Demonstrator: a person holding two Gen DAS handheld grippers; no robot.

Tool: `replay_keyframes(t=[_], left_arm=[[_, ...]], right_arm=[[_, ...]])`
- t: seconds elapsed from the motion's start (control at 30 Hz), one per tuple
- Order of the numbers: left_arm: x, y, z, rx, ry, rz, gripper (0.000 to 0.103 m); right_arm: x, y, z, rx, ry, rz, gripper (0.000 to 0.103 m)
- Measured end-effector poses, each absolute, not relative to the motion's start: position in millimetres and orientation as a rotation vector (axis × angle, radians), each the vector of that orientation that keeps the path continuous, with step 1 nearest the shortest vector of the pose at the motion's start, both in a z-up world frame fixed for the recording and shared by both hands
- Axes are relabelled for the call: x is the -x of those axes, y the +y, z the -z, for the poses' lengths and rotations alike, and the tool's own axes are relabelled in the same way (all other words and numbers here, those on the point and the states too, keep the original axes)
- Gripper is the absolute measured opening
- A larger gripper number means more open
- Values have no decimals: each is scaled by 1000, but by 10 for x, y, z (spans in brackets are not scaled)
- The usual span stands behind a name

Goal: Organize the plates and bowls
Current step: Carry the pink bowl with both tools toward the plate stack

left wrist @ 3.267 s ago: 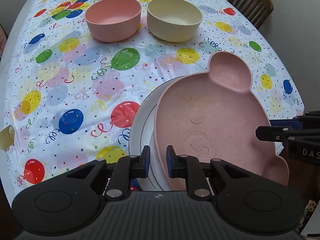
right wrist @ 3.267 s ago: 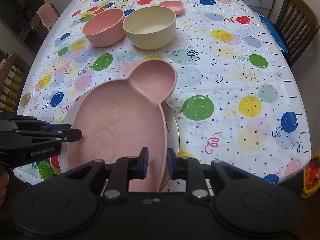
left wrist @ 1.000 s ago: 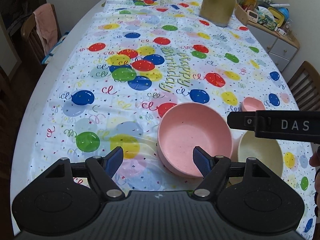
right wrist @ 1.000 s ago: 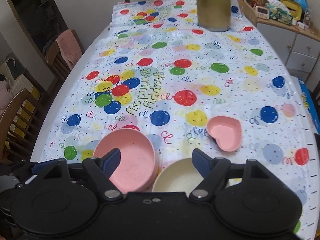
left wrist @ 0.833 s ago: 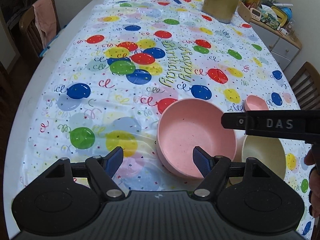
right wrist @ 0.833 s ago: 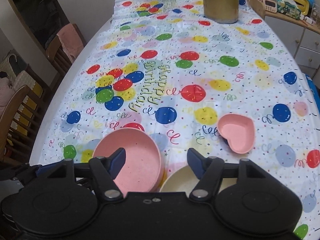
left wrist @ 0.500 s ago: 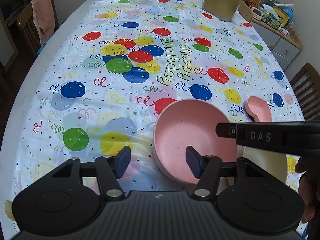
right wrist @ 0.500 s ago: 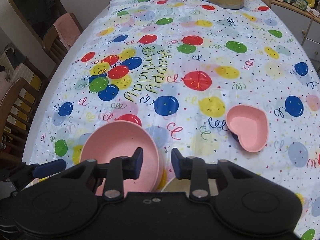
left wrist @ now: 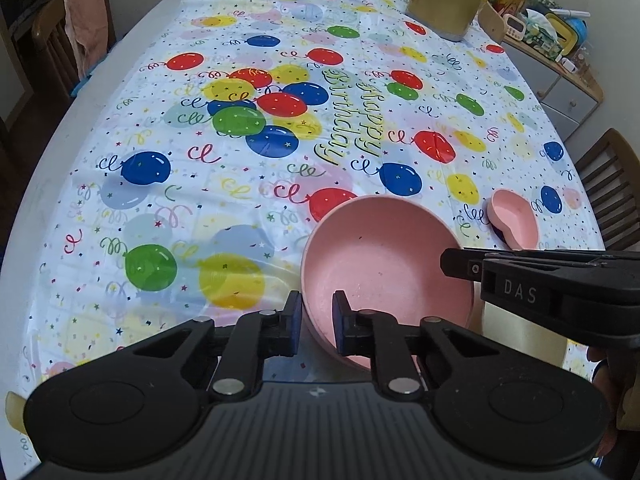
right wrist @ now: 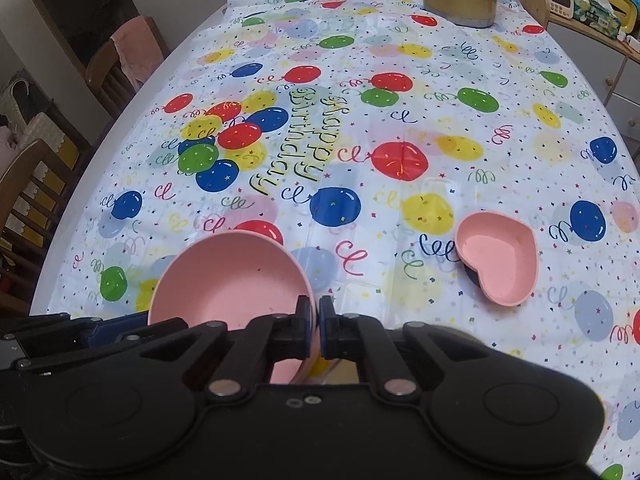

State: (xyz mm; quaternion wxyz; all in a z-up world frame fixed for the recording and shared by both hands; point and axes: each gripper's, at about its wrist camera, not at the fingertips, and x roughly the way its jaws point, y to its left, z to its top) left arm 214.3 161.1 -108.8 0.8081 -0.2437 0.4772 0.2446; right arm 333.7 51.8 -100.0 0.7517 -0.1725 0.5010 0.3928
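Pink bowl (left wrist: 384, 264) rim between left gripper (left wrist: 317, 320) pads

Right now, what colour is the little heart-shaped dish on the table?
The heart-shaped dish is pink, with a dark underside; the right wrist view shows it best.

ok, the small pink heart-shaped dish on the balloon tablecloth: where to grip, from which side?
Take the small pink heart-shaped dish by its thin upright rim, one finger inside and one outside, coming down from above. It sits open side up and looks slightly tipped over something dark under its left edge. Its right and near rim stand free of other things, so that side probably suits best.
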Motion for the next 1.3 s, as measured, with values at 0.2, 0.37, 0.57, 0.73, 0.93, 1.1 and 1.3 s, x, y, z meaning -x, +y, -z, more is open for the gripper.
replay_keyframes(t=[0.2, 0.37, 0.57, 0.73, 0.93, 1.1, 1.3], left_arm=[[-1942, 1590, 965, 505, 1041, -527, 15], [-1699, 1595, 854, 496, 1052, -534, 16], [-1355, 1573, 745, 483, 1066, -531, 16], [-1065, 1566, 680, 474, 1074, -532, 16], [-731, 1546, 654, 470, 1089, -531, 16], [-478, 1507, 681, 468, 1108, -524, 16], [-201, 1455, 781, 465, 1140, -525, 16]], right_arm=[[-3174, 492, 907, 379, 1094, -860, 3], [-2941, 478, 791, 378, 1093, -872, 4], [-2593, 478, 646, 384, 1087, -877, 4], [-2287, 464, 573, 396, 1089, -883, 4], [-1925, 443, 542, 406, 1095, -898, 4], [-1649, 410, 541, 410, 1106, -909, 5], [-1357, 355, 622, 401, 1142, -900, 5]])
